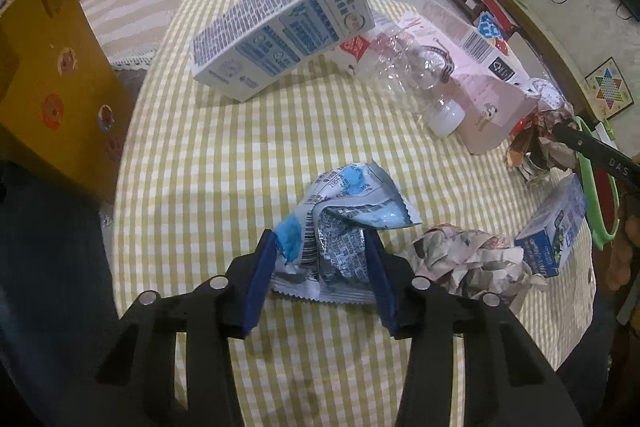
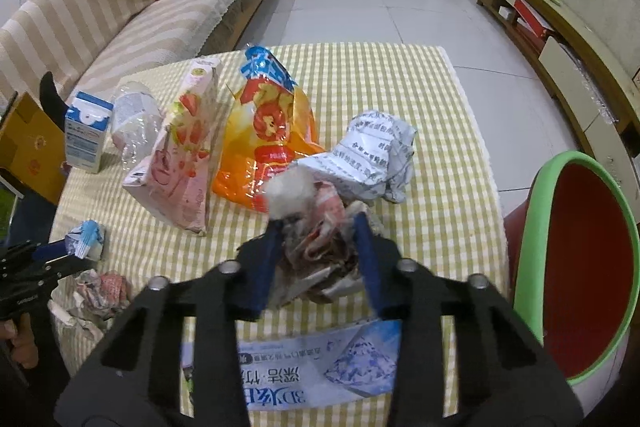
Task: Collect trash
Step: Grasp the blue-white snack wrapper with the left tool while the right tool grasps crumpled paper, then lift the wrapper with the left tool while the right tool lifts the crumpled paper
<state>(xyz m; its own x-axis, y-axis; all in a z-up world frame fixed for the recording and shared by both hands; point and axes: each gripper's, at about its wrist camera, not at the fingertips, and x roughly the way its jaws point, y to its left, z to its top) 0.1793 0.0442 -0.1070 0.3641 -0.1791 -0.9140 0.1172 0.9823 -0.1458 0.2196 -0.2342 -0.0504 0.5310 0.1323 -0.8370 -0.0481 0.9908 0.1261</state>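
Note:
My left gripper [image 1: 320,247] is shut on a crumpled blue and silver wrapper [image 1: 344,223], on or just above the checked tablecloth [image 1: 248,155]. The same wrapper shows in the right wrist view [image 2: 86,239] at the left gripper's tip. My right gripper [image 2: 318,231] is shut on a crumpled paper wad [image 2: 320,243] and holds it above the table. The bin [image 2: 576,267], red inside with a green rim, stands to the right of the table; its rim also shows in the left wrist view [image 1: 596,195].
On the table lie a white and blue milk carton [image 1: 280,27], a clear plastic bottle [image 1: 416,71], a pink carton [image 2: 180,155], an orange snack bag [image 2: 272,131], a white crumpled paper [image 2: 372,155], another paper wad [image 1: 468,263], a small blue carton [image 1: 552,231]. A yellow cardboard box [image 1: 52,79] stands left.

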